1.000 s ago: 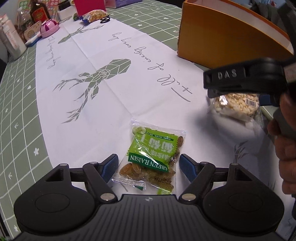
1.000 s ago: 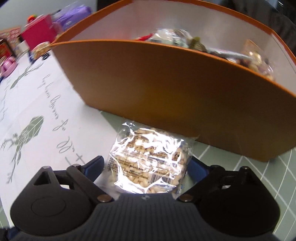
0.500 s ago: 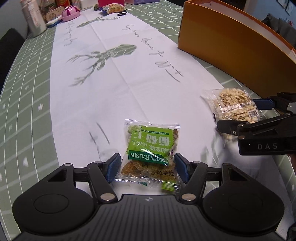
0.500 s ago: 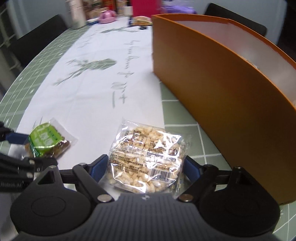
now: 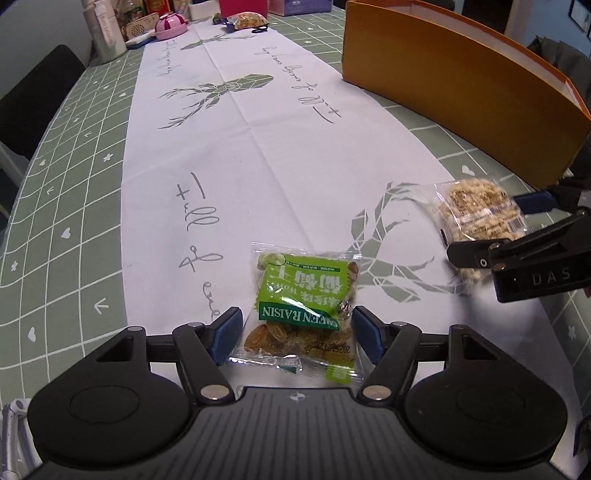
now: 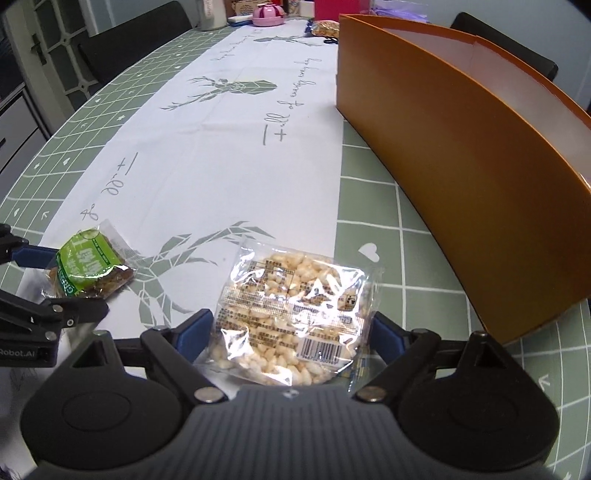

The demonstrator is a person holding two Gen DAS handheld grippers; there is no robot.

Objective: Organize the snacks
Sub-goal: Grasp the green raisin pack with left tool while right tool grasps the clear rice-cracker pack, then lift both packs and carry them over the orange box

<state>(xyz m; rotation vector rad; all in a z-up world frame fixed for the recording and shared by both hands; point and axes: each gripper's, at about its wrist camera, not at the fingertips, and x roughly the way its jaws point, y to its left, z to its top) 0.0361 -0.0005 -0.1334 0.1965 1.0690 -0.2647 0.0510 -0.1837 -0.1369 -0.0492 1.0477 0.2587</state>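
- Two packets are in play: the left gripper [image 5: 297, 334] brackets the raisin pack [image 5: 304, 314], the right gripper [image 6: 291, 332] brackets the puffed-rice pack [image 6: 295, 317]. Each set of pads sits at its pack's edges; whether they actually pinch or only flank, I cannot tell.
- Both packs look to lie on or just above the runner [image 5: 236, 147], well short of the orange box [image 6: 461, 155], where I judge they belong.
- Risk: the clear film is slick and crinkly, so a light squeeze at the edges may let a pack slide out on the lift.
- Risk: a hard squeeze would likely crush the puffed rice.
- Risk: the two grippers work near each other and could knock together heading for the box.
- Risk: the box wall is tall; a low carry might catch its rim.
- Surface: a white runner printed with deer and script, over a green grid tablecloth [image 5: 74, 184].
- Room: dark chairs [image 6: 125, 40] at the table's side; jars, a pink dish [image 5: 170, 26] and another snack bag [image 5: 245, 20] crowd the far end.
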